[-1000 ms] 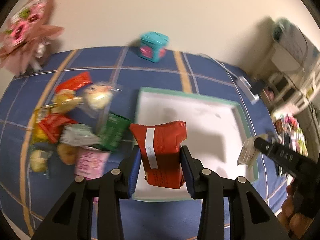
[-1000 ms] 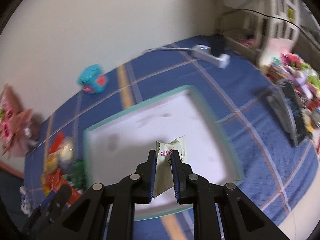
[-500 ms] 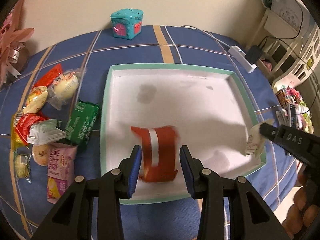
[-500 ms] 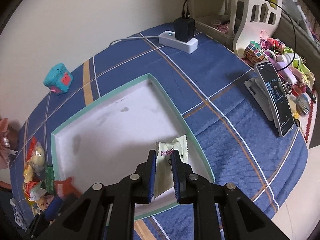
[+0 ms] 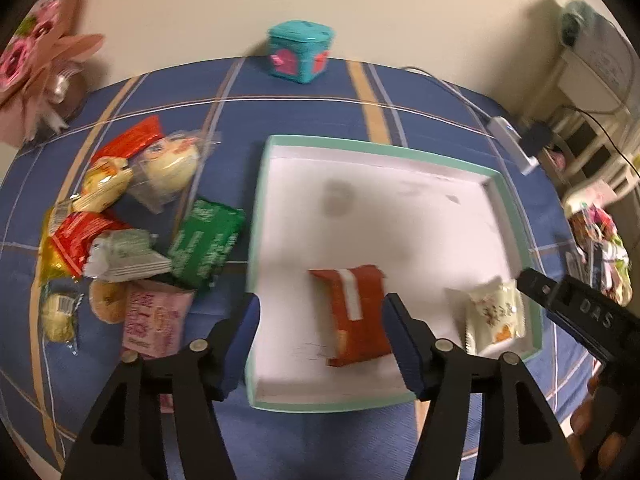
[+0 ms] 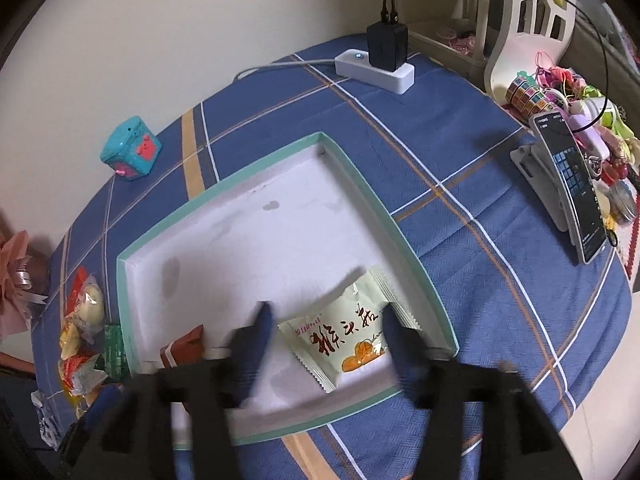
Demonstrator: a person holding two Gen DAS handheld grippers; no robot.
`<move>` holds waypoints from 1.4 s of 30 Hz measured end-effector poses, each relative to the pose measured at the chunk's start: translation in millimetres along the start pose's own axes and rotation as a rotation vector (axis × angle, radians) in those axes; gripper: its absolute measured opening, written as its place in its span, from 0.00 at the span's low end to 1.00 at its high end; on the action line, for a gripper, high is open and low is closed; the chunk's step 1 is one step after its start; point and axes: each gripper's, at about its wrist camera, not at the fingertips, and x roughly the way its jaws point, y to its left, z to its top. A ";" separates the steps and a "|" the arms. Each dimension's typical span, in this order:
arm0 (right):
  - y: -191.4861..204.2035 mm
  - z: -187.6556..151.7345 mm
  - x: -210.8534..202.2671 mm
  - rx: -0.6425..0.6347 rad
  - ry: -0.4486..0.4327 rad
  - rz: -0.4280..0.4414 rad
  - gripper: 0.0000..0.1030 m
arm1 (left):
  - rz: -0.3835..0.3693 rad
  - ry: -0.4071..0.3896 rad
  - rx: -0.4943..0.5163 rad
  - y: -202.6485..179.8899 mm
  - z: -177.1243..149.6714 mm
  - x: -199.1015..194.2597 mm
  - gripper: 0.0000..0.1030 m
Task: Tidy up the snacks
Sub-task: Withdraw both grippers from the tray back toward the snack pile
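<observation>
Left wrist view: my left gripper point(image 5: 322, 342) has its fingers wide, red snack point(image 5: 352, 314) lying in the tray point(image 5: 256, 240). My right gripper point(image 6: 326, 342) is wide too, pale snack point(image 6: 344, 338) dropped. Next I should fetch another from the pile point(image 5: 120, 232).

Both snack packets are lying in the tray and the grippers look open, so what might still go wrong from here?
1. The pale packet lies close to the tray's near-right corner; the open right hand-held gripper pulling back might nudge it onto the rim.
2. The remaining snack pile is crowded and overlapping, so the open left hand-held gripper may pinch two wrappers or scatter neighbours.
3. The red packet lies between the left fingers and could be dragged.
</observation>
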 end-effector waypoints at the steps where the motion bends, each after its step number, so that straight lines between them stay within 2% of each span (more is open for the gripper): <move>1: 0.0 0.0 0.0 0.000 0.000 0.000 0.64 | 0.010 0.000 -0.015 4.0 0.6 0.4 0.67; 2: 0.5 -0.2 0.4 -0.004 0.001 -0.006 0.69 | 0.016 0.001 -0.028 7.7 1.1 1.0 0.71; 9: 3.7 -5.1 11.8 -0.037 0.030 -0.066 0.91 | 0.108 0.013 -0.092 30.7 0.8 8.4 0.78; 11: 6.4 -7.3 15.4 -0.056 0.037 -0.078 0.98 | 0.124 0.009 -0.110 36.2 0.8 8.6 0.86; 16: 11.2 -11.2 20.3 -0.081 0.051 -0.079 1.00 | 0.133 0.000 -0.146 48.7 2.0 9.6 0.89; 19: 14.4 -13.5 23.7 -0.102 0.051 -0.083 1.00 | 0.142 -0.010 -0.158 54.3 2.6 12.5 0.97; 24: 20.5 -15.9 25.3 -0.126 0.056 -0.074 1.00 | 0.129 -0.036 -0.188 64.7 6.4 7.8 0.97; 34: 54.1 -35.1 21.7 -0.223 0.068 -0.054 1.00 | 0.186 -0.024 -0.239 110.3 7.5 -6.9 0.97; 38: 74.0 -43.3 12.0 -0.262 0.043 -0.023 1.00 | 0.218 -0.030 -0.192 127.1 10.2 -16.5 0.97; 42: 100.5 -58.4 4.3 -0.313 0.042 0.058 1.00 | 0.271 -0.024 -0.184 150.1 7.6 -21.6 0.97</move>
